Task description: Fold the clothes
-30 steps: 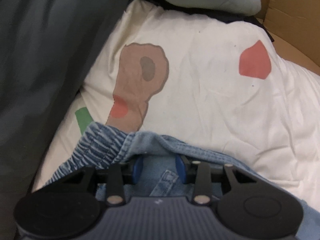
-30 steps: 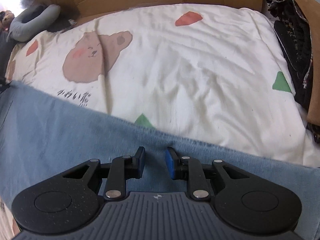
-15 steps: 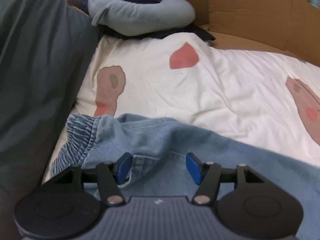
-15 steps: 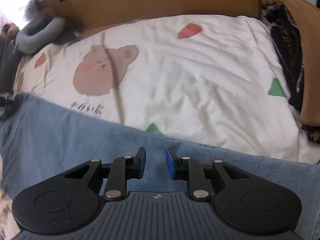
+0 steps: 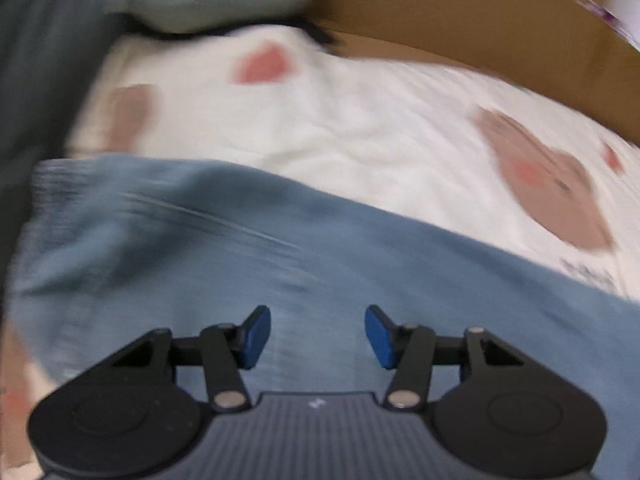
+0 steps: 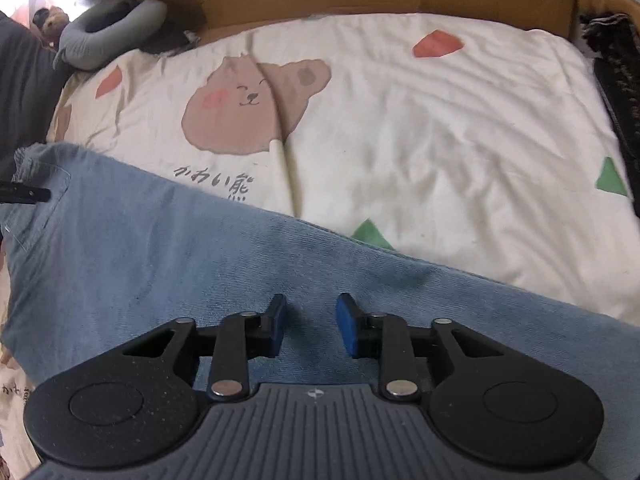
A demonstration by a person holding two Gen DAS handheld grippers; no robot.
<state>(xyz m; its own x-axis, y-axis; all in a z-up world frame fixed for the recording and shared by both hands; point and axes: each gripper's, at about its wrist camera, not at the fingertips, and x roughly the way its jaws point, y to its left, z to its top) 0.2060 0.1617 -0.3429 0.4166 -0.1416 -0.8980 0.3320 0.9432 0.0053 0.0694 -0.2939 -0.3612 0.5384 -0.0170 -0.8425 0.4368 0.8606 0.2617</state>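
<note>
Our left gripper (image 5: 318,330) was pinched on the jeans' (image 6: 168,256) waistband a second ago; now its blue pads stand wide apart with nothing between them; our right gripper (image 6: 310,330) has parted too, also empty; the jeans lie in a flat band across the bear-print quilt (image 6: 440,140); we judge that fold released.

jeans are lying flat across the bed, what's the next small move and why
Probably bring both tools down to pinch the near edge of the jeans. The left tool and right tool both hover open over flat denim, gripping nothing, so a fold needs a fresh grasp.
</note>
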